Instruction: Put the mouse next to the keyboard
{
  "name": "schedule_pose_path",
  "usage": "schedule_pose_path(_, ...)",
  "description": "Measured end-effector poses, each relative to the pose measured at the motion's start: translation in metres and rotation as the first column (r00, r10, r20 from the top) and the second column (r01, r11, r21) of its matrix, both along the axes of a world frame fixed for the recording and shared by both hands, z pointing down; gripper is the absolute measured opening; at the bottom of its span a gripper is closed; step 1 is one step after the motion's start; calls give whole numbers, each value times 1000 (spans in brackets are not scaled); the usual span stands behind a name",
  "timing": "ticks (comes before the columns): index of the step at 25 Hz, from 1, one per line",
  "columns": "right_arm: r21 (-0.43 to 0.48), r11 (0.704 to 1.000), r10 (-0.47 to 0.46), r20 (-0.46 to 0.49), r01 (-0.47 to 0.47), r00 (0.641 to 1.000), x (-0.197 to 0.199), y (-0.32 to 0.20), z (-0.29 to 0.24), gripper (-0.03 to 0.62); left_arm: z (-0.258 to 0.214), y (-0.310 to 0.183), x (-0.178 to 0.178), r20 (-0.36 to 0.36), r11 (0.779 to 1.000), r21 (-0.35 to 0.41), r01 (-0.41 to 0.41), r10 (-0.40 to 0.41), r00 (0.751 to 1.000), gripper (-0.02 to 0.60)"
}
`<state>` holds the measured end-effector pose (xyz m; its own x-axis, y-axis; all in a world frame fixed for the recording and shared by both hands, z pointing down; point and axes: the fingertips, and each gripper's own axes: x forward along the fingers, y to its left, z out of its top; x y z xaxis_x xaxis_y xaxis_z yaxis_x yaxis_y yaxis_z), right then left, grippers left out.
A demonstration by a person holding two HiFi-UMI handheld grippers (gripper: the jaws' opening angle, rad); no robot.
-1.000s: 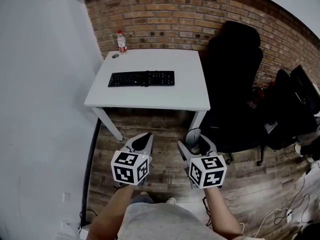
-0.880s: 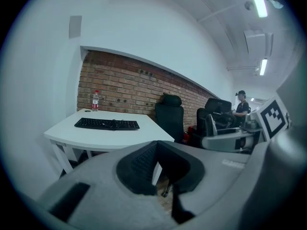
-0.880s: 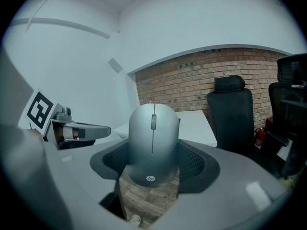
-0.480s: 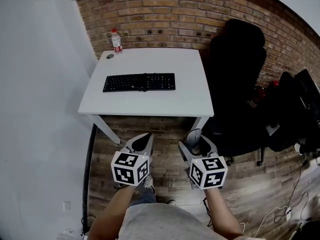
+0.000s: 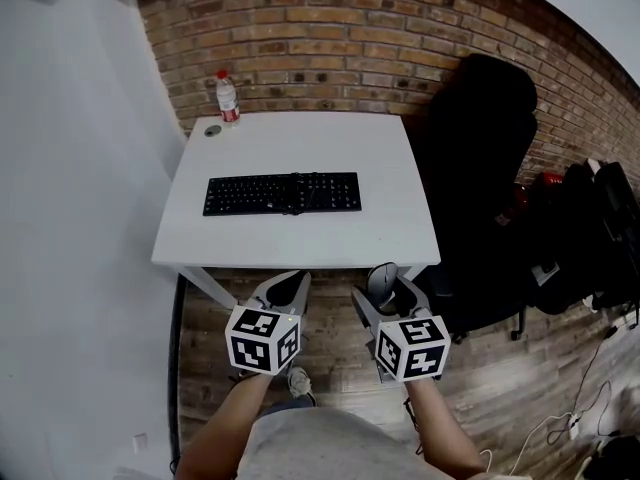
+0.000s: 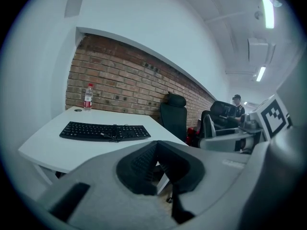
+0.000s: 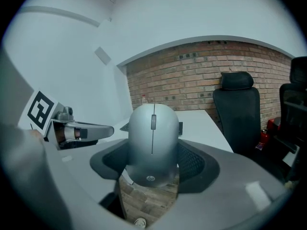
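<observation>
A black keyboard point(image 5: 282, 193) lies across the middle of the white table point(image 5: 392, 238); it also shows in the left gripper view point(image 6: 105, 131). My right gripper point(image 5: 388, 286) is shut on a grey mouse point(image 7: 152, 143), held over the floor just off the table's front edge; the mouse point(image 5: 381, 281) peeks out between the jaws in the head view. My left gripper point(image 5: 287, 286) hangs beside it, jaws closed with nothing between them point(image 6: 156, 164).
A water bottle point(image 5: 228, 98) and a small dark cap point(image 5: 212, 130) stand at the table's far left corner by the brick wall. A black office chair point(image 5: 478, 168) stands right of the table. Bags point(image 5: 600, 238) and cables lie on the wooden floor at right.
The view has advanced toward the table, which now lies closer below. Both grippers sit nearer its front edge, the mouse still held in the right one.
</observation>
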<state>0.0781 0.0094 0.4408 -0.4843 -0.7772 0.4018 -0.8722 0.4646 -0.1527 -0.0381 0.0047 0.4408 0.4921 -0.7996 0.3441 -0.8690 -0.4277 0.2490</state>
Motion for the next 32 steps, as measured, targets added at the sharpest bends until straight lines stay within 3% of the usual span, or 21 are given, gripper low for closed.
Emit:
schedule_pose_path(18,-9,999,31,-17,-31,999,-85,-76,-5,310,6,-68,-82,-37,999,-27,-45,44,998,-8)
schedule_pose_path(32,-24,992,121,-23,-122,992,-66,-132,6,310,15,-124,-72,-26,993,-31,-111,111,994,-8)
